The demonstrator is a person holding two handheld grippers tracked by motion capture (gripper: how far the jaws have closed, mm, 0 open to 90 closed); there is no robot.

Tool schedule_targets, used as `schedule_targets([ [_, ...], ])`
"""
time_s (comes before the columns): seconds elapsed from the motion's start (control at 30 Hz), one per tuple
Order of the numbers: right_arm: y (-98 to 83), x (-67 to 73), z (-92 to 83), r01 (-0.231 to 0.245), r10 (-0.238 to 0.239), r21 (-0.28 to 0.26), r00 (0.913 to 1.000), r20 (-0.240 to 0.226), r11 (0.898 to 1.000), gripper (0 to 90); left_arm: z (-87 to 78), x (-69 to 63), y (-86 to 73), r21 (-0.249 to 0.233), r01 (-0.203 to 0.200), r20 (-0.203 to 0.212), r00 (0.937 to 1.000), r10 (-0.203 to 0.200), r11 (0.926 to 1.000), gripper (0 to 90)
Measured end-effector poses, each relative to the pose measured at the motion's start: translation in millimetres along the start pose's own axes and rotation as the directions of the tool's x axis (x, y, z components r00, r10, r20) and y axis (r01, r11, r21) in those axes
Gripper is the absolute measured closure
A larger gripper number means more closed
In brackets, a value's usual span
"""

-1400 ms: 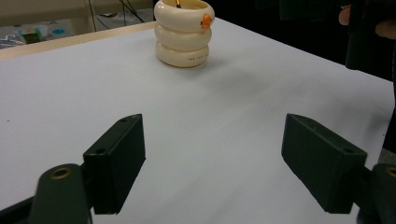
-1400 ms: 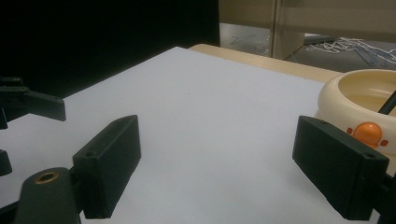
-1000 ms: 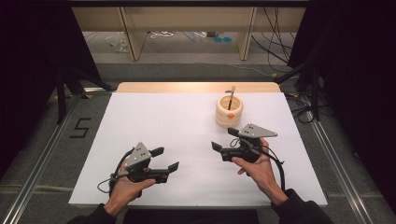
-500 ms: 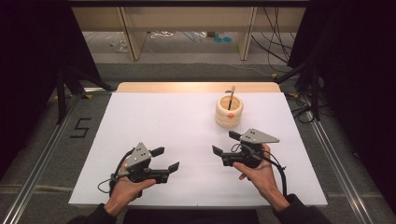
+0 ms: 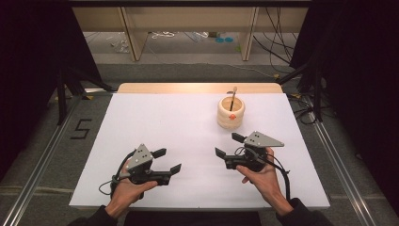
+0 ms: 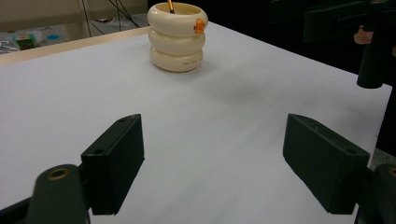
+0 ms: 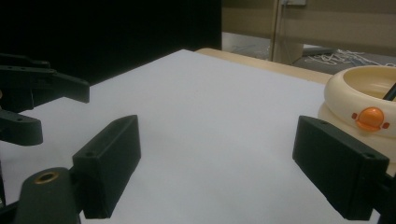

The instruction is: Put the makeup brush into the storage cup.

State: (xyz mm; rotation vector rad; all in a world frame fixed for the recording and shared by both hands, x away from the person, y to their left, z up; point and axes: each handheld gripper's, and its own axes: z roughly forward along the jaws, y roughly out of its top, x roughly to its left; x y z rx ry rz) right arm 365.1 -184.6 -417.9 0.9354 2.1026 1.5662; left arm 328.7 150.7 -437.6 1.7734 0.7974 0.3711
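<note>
White surface (image 5: 188, 136), wood strip along its far edge. Toward the far right corner stands the pot (image 5: 231, 113): cream, built like three stacked rings, upright, w/ a small orange knob on the upper ring and tiny print on the lowest ring in the left gripper view (image 6: 177, 37). A thin stick (image 5: 233, 96) w/ a dark lower part leans out of its open top. In the right gripper view the pot (image 7: 362, 109) sits at the right edge, partly behind the right jaw; knob faces that camera.

Right gripper (image 5: 228, 145): near the near right part of the surface, just nearside of the pot, not touching it. Jaws wide apart, nothing between them but bare surface. Held in the right hand (image 5: 259, 174).

Left gripper (image 5: 168, 161): near the near edge, left of centre, well apart from the pot. Jaws also spread wide, holding nothing, touching nothing. Held in the left hand (image 5: 127, 186). Cable loops off each gripper toward the near edge.

Grippers are apart from each other, tips pointing roughly inward.
</note>
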Motion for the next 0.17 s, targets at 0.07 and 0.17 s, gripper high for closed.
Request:
schedule_targets([
  [0.07,-0.3,-0.1,0.2,0.000,0.000,0.003,1.0000,-0.004,1.000,15.9,0.1,0.3,0.1,-0.001,0.001,0.001,1.0000,-0.001,1.0000,20.4],
  [0.17,-0.8,-1.4,0.9,-0.003,0.003,-0.012,1.0000,-0.006,1.000,15.9,0.1,0.3,0.1,-0.005,0.001,0.004,1.0000,-0.001,1.0000,20.4],
])
